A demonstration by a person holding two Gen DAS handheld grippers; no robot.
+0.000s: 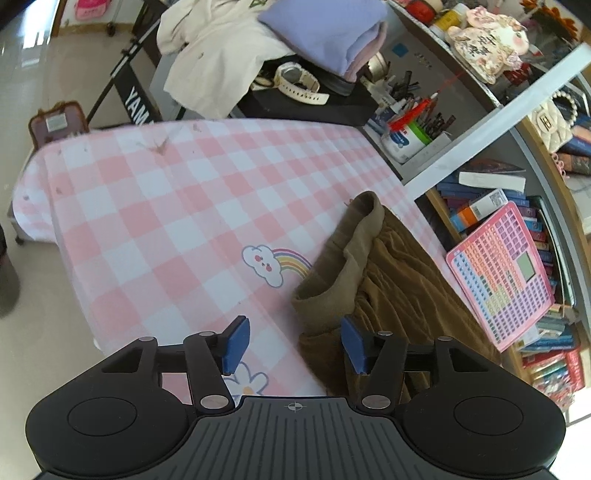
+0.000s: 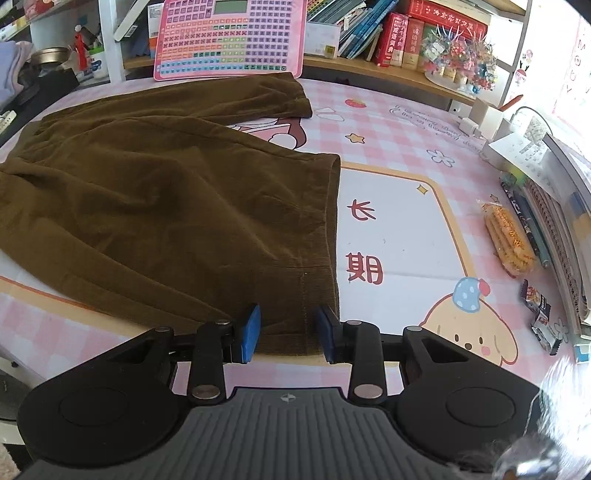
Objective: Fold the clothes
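A pair of brown corduroy trousers (image 2: 166, 192) lies spread on the pink checked tablecloth (image 2: 399, 122), its two legs pointing right. In the left wrist view its waistband end (image 1: 354, 258) lies bunched at the table's right side. My left gripper (image 1: 293, 343) is open and empty, its right pad beside the waistband edge. My right gripper (image 2: 288, 334) is open, its jaws on either side of the near leg's hem corner, not closed on it.
A pink keyboard toy (image 2: 229, 37) leans on the bookshelf behind the trousers. A snack packet (image 2: 508, 240), small wrappers (image 2: 539, 317) and notebooks (image 2: 554, 229) lie at the right. Folded clothes (image 1: 325, 33), a watch (image 1: 299, 83) and a pen cup (image 1: 410, 133) stand at the far end.
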